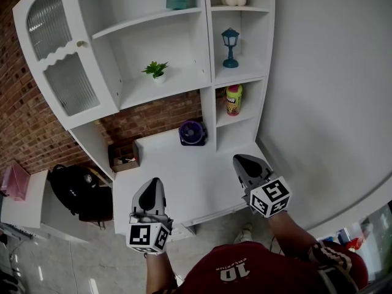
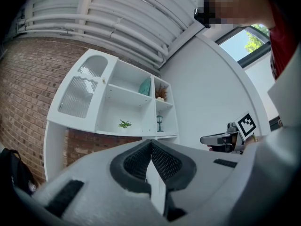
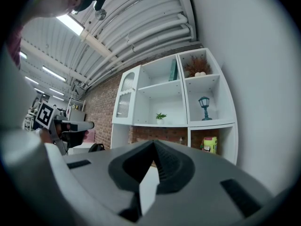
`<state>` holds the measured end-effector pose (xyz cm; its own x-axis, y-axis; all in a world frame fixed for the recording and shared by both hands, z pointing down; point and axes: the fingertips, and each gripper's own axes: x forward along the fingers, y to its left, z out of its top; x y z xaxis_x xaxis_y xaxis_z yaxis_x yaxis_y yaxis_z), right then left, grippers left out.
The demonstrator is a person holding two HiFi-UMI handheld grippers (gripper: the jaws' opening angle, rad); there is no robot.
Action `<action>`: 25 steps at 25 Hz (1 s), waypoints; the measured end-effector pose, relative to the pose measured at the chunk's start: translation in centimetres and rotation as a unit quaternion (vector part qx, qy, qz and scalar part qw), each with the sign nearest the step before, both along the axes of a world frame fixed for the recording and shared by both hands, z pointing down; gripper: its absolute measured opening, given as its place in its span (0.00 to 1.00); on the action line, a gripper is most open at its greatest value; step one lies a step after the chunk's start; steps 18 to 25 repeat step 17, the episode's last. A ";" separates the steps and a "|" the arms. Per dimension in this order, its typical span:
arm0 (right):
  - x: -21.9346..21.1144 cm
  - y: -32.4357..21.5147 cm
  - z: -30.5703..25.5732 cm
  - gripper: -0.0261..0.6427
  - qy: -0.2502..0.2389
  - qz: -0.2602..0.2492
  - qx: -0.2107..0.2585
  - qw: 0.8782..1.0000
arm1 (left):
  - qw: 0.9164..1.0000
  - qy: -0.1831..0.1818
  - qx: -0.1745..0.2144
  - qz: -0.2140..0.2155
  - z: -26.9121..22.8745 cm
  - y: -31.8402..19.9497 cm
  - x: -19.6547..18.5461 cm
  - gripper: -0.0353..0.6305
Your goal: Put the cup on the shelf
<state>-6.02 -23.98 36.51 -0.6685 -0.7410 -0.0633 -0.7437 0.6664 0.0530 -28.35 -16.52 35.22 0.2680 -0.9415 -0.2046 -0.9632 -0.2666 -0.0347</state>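
A yellow printed cup [image 1: 233,99] stands upright in the lowest right cubby of the white shelf unit [image 1: 208,72]; it also shows in the right gripper view [image 3: 209,144]. A round purple object [image 1: 192,132] sits at the back of the white desk [image 1: 184,182]; what it is I cannot tell. My left gripper [image 1: 154,184] hovers over the desk's front left, shut with nothing between its pads [image 2: 162,161]. My right gripper [image 1: 240,158] hangs over the front right, also shut and empty [image 3: 154,142]. Each gripper appears in the other's view, the right [image 2: 221,138] and the left [image 3: 70,125].
A blue lantern [image 1: 230,46] fills the cubby above the cup, and a small green plant [image 1: 155,70] stands on the wide middle shelf. A brown box [image 1: 124,156] sits at the desk's back left. A black backpack [image 1: 79,192] lies left of the desk. A white wall [image 1: 324,103] borders the right.
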 end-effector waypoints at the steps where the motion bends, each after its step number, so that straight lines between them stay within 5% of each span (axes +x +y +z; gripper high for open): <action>1: 0.0 0.0 0.0 0.04 0.000 0.000 0.000 1.000 | 1.000 0.001 0.000 0.000 0.0 0.0 0.0 0.05; 25: 0.4 -0.6 0.2 0.04 -0.006 0.007 -0.003 1.000 | 1.000 0.003 0.000 0.001 0.3 -0.5 -0.1 0.05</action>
